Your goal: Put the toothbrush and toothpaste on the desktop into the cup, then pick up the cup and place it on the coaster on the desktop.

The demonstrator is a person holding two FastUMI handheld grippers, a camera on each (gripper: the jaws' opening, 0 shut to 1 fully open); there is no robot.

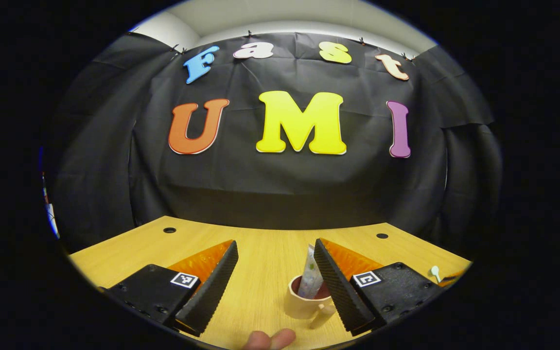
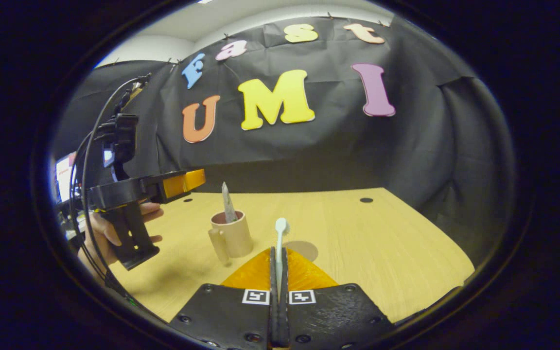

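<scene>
Wooden desktop (image 2: 358, 233) | toothpaste (image 2: 228, 202) upright in cup (image 2: 234, 236) | left jaws apart | right jaws grip pale toothbrush (image 2: 280, 243)

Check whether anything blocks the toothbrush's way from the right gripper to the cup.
Nothing visible does. In the right gripper view the right gripper is shut on the toothbrush, and bare desktop lies between it and the cup. The toothpaste stands inside, leaving part of the mouth open. The left gripper hovers to the side.

The cup (image 2: 231, 236) is pale beige with a dark reddish inside, and the tube (image 1: 310, 278) in it is whitish with small coloured marks. The toothbrush (image 2: 279, 243) is white; the surface (image 2: 382, 243) is light yellow wood grain.
</scene>
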